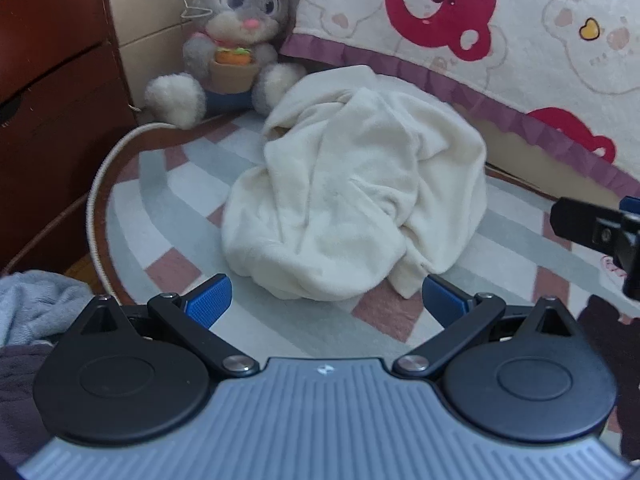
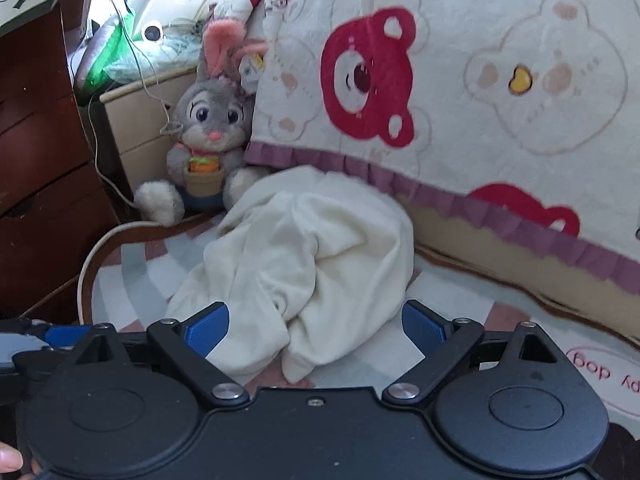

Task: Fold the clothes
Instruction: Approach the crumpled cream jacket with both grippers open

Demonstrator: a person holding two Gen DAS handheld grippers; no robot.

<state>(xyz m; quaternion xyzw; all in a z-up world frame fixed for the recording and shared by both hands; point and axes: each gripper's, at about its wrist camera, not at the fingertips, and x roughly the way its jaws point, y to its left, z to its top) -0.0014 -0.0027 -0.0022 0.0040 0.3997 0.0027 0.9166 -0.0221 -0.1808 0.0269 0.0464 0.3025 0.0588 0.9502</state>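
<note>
A crumpled cream garment (image 1: 352, 188) lies in a heap on a checked round rug (image 1: 184, 184). My left gripper (image 1: 326, 300) is open just short of the heap's near edge, with nothing between its blue pads. The right wrist view shows the same cream garment (image 2: 304, 256) bunched on the rug. My right gripper (image 2: 316, 326) is open there, its pads standing either side of the heap's near fold without closing on it. The right gripper's black body (image 1: 600, 232) pokes in at the right edge of the left wrist view.
A grey plush rabbit (image 1: 236, 40) sits behind the garment against a cream box. A bear-print blanket (image 1: 500, 32) hangs down on the right. Dark wooden drawers (image 1: 52, 80) stand on the left. Blue-grey cloth (image 1: 36, 304) lies at the near left.
</note>
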